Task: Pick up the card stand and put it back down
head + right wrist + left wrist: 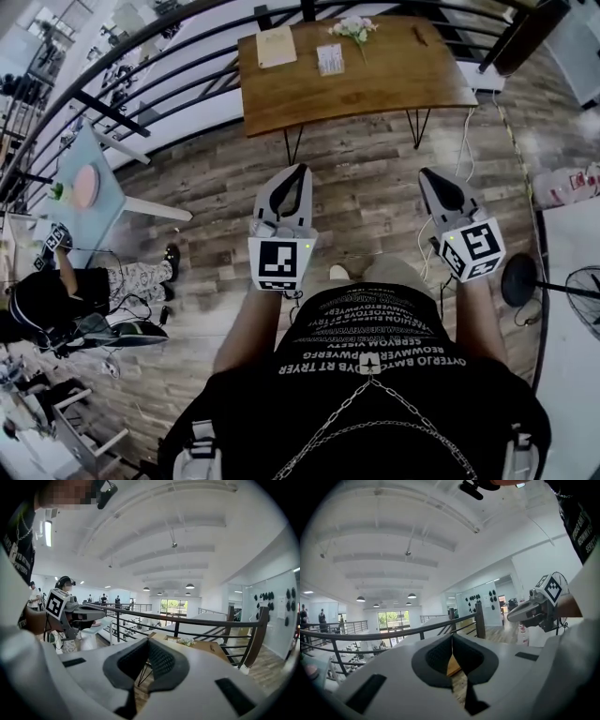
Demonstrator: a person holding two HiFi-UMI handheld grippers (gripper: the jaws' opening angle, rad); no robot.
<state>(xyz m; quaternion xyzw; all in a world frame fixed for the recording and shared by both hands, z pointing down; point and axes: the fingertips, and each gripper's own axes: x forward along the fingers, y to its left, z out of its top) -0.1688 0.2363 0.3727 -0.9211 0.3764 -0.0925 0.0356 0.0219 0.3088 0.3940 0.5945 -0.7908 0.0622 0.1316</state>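
Brown wood table [375, 84], grey-brown plank floor [366, 187], left gripper [302, 170] and right gripper [427, 174] white with black-and-white square patterns, black shirt [375, 412] with white lettering.

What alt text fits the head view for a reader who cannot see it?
A person standing on a wood floor holds the left gripper and right gripper, both shut and empty, short of a wooden table. On it are a card stand, flowers and a tan sheet; a black railing curves behind.
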